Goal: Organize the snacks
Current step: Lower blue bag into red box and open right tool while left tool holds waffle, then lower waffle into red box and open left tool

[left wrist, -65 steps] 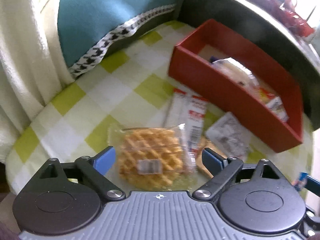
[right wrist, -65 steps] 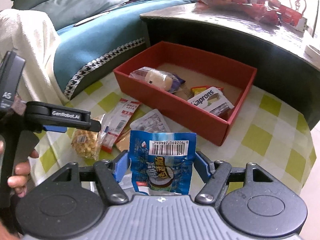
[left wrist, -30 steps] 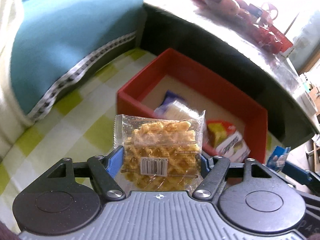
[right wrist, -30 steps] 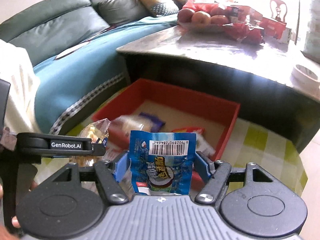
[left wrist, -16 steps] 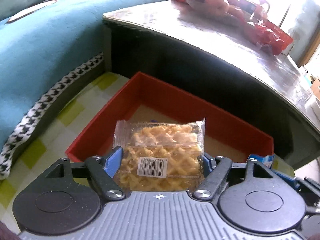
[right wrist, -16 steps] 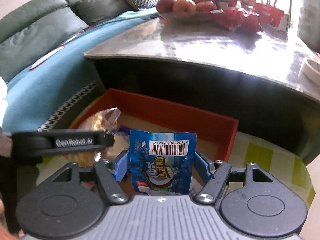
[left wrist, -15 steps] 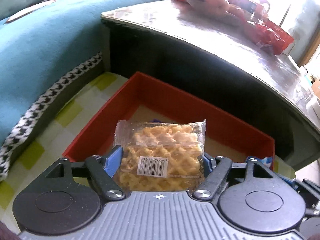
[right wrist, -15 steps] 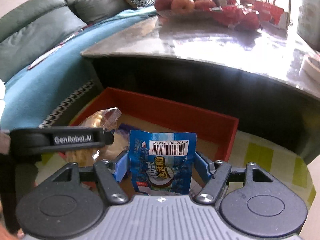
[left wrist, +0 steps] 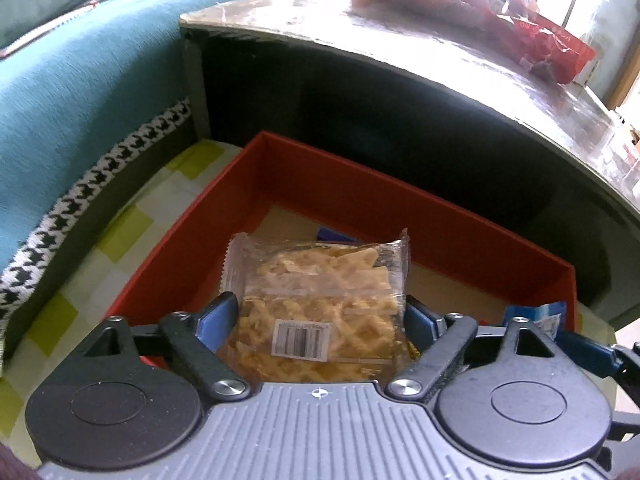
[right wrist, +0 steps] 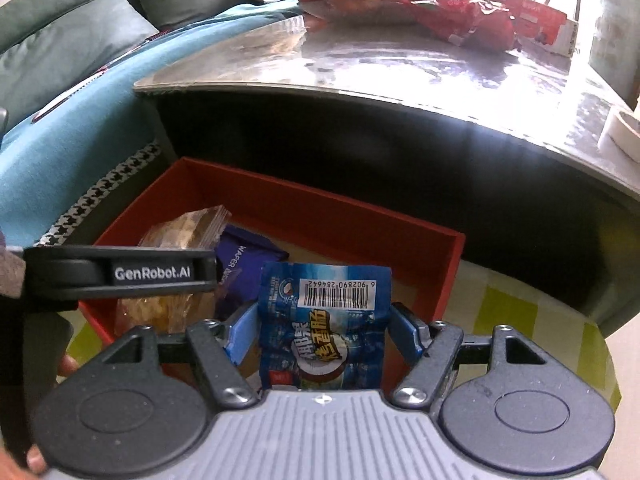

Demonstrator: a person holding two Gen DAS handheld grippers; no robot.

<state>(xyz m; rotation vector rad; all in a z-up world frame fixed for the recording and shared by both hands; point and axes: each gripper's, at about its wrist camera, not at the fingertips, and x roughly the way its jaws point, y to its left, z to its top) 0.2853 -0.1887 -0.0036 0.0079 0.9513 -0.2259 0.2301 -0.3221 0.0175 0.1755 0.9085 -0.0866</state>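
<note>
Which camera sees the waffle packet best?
The left wrist view: the waffle packet fills the middle, face-on, between the left tongs, which are opening. The right wrist view shows only its side, partly hidden behind the tongs' black bar.

A dark table with a glossy top (right wrist: 400, 68) is lit brightly from the right, a teal sofa (left wrist: 80, 80) is set beside it, and grey cushions (right wrist: 60, 40) are seen behind.

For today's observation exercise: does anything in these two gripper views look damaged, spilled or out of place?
Nothing stands out. The clear-wrapped waffle packet sits intact between the opening jaws of the left gripper, over the red cardboard box. The blue foil snack packet in the right gripper looks sealed. Nothing has spilled.
</note>
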